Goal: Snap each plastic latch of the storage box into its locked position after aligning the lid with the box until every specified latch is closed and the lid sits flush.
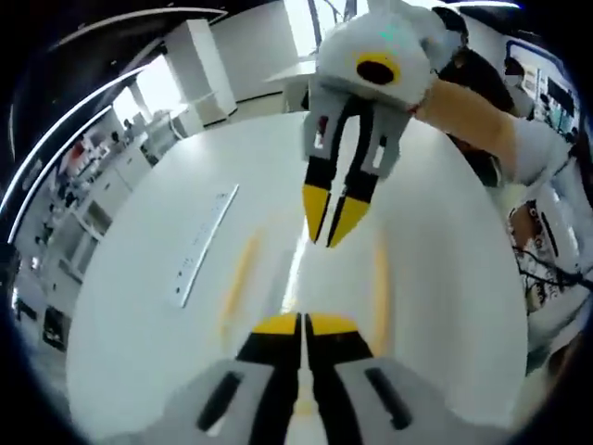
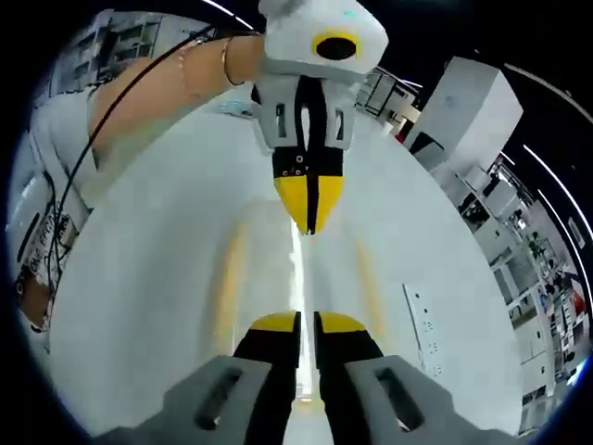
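Left claw: yellow-tipped black jaws rising from the near edge of the left gripper view, pressed together with only a thin seam between them, holding nothing. Right claw: same make, seen at the near edge of the right gripper view, jaws drawn together with a narrow slit, holding nothing. Each claw also appears in the other's view, facing it from the far side: the right claw in the left gripper view with tips converging to a point over the counter, the left claw in the right gripper view with its yellow tips shut flat against each other. Both hang above the counter, apart from each other. Counter: white, smooth, glossy, with faint yellow and bright streaks reflected along its middle. Power strip: long, pale, lying flat on the counter to one side, well apart from both claws; seen again in the right gripper view. Storage box, lid and latches: cannot be made out on the counter; no container with contents can be told. Person's forearm: bare, bracelet at the wrist, a black cable running along it. Background: white cabinets, bright windows.
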### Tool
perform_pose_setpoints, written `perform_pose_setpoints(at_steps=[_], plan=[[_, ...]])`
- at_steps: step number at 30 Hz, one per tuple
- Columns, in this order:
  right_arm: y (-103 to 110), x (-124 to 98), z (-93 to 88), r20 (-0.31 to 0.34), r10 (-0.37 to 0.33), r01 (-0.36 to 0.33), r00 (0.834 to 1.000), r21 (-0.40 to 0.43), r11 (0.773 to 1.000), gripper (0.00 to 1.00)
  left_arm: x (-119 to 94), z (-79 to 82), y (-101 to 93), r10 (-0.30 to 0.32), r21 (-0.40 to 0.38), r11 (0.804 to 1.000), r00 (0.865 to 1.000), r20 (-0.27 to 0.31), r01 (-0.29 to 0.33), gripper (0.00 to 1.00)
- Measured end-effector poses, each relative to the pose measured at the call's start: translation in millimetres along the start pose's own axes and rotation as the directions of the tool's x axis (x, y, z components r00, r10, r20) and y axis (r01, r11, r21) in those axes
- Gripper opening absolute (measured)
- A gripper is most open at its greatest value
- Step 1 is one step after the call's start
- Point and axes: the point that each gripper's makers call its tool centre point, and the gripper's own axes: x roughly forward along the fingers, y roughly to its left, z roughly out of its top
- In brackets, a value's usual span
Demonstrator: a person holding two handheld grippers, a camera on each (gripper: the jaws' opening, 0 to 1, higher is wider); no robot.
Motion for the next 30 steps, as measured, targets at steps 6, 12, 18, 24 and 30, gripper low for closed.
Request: perform_pose_setpoints(at_steps=[6, 12, 18, 24, 30], plan=[[1.9, 6.7, 13.5, 0.024, 0.016, -0.016, 1.000, 0.007, 1.000, 0.07, -21.1, -28.9, 22.2, 0.064, -0.035, 0.997, 0.998, -0.004, -0.064, 0.02], [3.2, 13.0, 10.2, -0.001, 0.021, -0.021, 1.000, 0.016, 1.000, 0.07, -22.7, -70.2, 30.6, 0.075, -0.094, 0.992, 0.995, -0.065, -0.081, 0.01], [5.5, 18.1, 0.2, -0.036, 0.033, -0.032, 0.999, 0.045, 0.998, 0.04, -10.6, -79.7, 27.9, 0.041, -0.108, 0.993, 0.996, -0.076, -0.049, 0.01], [7.2, 15.9, -4.6, -0.052, 0.036, -0.034, 0.998, 0.041, 0.999, 0.00, -2.8, -80.2, 26.7, 0.035, -0.096, 0.994, 0.996, -0.085, -0.043, 0.00], [10.3, 15.0, -8.3, -0.069, 0.051, -0.049, 0.996, 0.040, 0.998, 0.00, 6.6, -84.4, 21.9, 0.018, -0.093, 0.995, 0.994, -0.104, -0.027, 0.00]])
